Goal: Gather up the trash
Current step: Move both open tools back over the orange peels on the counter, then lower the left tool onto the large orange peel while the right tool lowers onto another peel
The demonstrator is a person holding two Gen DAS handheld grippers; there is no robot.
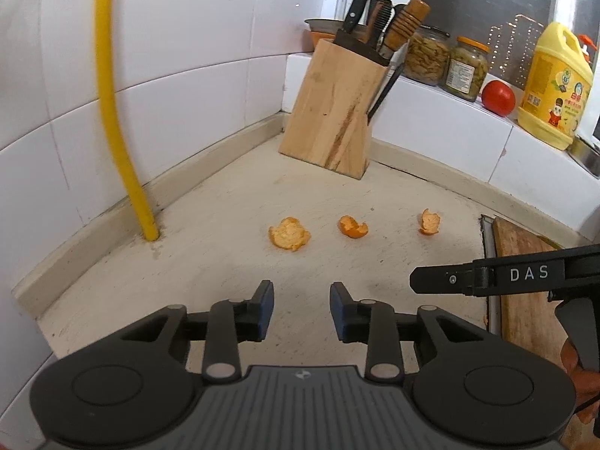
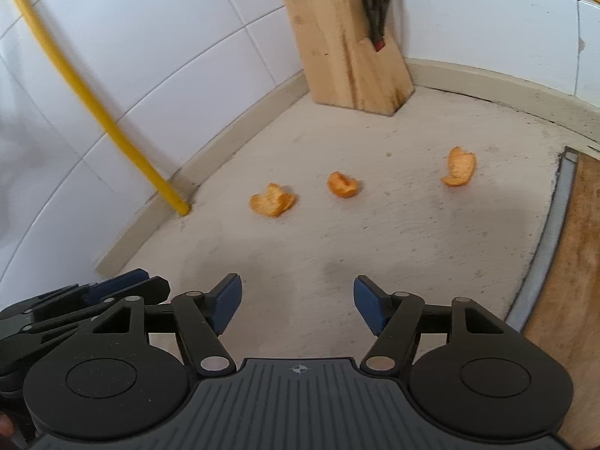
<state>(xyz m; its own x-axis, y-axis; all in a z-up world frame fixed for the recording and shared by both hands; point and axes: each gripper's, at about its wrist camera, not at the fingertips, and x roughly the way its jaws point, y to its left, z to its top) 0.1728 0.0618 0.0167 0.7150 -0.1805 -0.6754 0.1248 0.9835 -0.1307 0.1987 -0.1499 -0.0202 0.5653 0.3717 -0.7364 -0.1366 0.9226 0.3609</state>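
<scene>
Three orange peel pieces lie in a row on the pale counter: a left peel, a middle peel and a right peel. My left gripper is open and empty, low over the counter, short of the peels. My right gripper is open and empty, also short of them. The right gripper shows in the left wrist view at the right. The left gripper shows in the right wrist view at the lower left.
A wooden knife block stands in the back corner. A yellow pipe rises at the left wall. Jars, a tomato and a yellow bottle sit on the ledge. A wooden board lies right.
</scene>
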